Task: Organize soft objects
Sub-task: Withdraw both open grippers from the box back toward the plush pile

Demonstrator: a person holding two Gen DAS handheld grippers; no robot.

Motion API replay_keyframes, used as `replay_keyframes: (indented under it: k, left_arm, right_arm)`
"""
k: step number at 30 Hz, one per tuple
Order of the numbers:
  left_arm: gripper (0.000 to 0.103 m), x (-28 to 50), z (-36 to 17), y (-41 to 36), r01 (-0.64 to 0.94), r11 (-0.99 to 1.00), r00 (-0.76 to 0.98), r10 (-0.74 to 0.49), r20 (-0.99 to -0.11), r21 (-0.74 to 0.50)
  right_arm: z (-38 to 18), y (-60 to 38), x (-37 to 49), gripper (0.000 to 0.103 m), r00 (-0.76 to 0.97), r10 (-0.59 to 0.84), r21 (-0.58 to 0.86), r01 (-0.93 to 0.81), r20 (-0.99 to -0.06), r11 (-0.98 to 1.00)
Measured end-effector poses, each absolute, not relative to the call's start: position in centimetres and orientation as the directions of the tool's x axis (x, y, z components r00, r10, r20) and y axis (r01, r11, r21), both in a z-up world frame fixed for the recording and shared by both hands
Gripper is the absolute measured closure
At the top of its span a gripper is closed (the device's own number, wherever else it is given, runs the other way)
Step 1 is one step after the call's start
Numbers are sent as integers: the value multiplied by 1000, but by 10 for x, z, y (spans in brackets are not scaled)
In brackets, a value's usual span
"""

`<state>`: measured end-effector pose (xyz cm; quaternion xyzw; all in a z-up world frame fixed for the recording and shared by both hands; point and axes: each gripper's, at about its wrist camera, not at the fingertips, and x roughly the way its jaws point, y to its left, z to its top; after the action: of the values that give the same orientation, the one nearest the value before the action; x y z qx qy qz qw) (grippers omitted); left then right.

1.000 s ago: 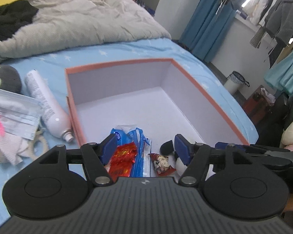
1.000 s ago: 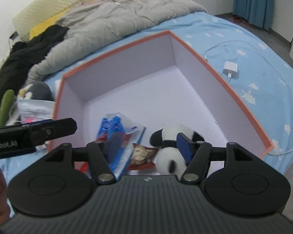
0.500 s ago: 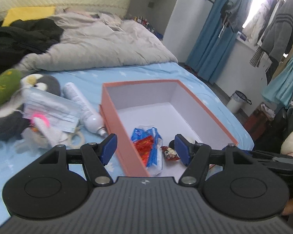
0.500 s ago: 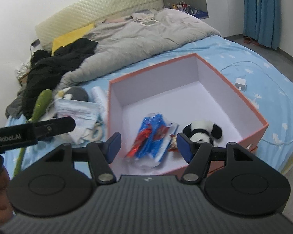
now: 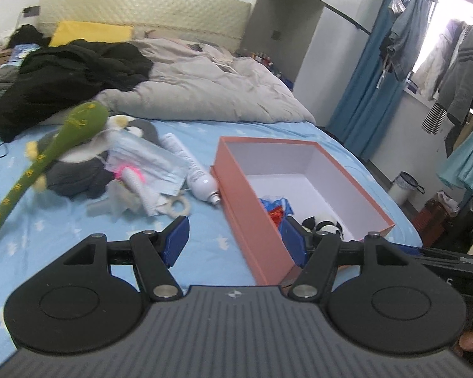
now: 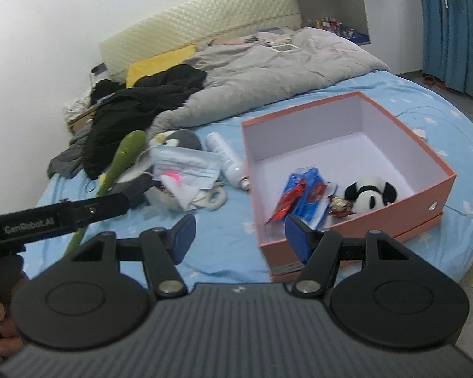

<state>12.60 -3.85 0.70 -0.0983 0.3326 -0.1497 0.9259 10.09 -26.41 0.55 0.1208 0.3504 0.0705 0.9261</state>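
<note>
Toys [image 6: 132,157] lie tangled with masks [image 6: 186,163] and bottle [image 6: 227,159], so both empty, released jaws may snag the wrong item.

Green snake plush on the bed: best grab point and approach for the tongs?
Take the green snake plush at its thin neck just below the fat head, coming from above with the fingers across the body. The body is a long narrow tube lying draped over the grey penguin plush, so the neck is raised and likely fits between the fingers; the head looks too bulky.
</note>
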Motion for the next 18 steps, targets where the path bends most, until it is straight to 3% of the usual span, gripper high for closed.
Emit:
replay_keyframes:
  k: [18]
  left_arm:
    - [33,51,-29,24,83,940,758,-275,-592,-331]
  right_arm:
    - [-15,-200,42,38,708,305,274,-161,-637,948]
